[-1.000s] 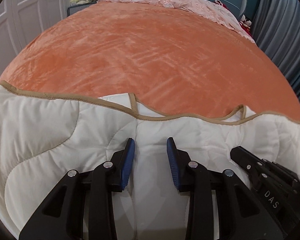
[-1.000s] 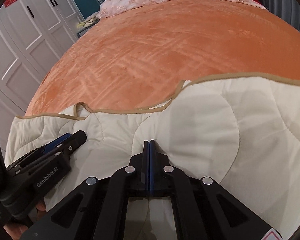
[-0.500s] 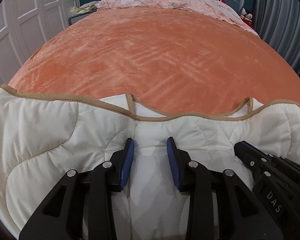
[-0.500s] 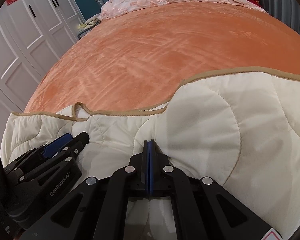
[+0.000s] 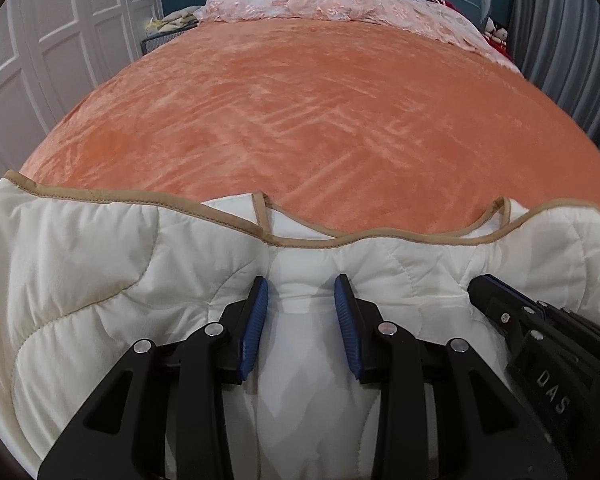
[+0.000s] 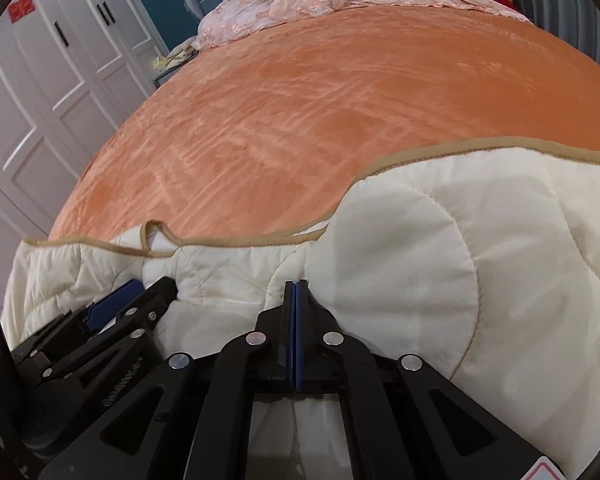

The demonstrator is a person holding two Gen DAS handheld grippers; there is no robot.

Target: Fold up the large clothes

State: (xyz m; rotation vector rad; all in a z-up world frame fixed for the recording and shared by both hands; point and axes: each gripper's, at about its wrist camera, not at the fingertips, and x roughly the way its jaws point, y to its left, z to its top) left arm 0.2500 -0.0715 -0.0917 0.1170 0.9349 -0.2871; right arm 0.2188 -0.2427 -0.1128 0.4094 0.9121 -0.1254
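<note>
A cream quilted garment with tan binding (image 5: 80,260) lies along the near edge of the bed, seen again in the right wrist view (image 6: 420,260). My left gripper (image 5: 300,280) holds a thick bunched fold of it between its blue pads, and creases pull toward the fingertips (image 5: 260,296). Close to its right, my right gripper (image 6: 296,282) has its pads pressed together on a pinch of the same fabric, which puckers around the tip. Each gripper shows in the other's view: the right gripper (image 5: 484,282) and the left gripper (image 6: 152,286).
An orange plush blanket (image 5: 300,120) covers the bed beyond the garment. Crumpled pink bedding (image 5: 320,0) lies against the teal headboard. White wardrobe doors (image 6: 40,80) stand on the left, grey curtains (image 5: 560,40) on the right, and a small bedside table (image 5: 160,38) is at the far left.
The left wrist view has tipped up a little, so more of the headboard shows. Both grippers stay in place with their holds on the garment unchanged.
</note>
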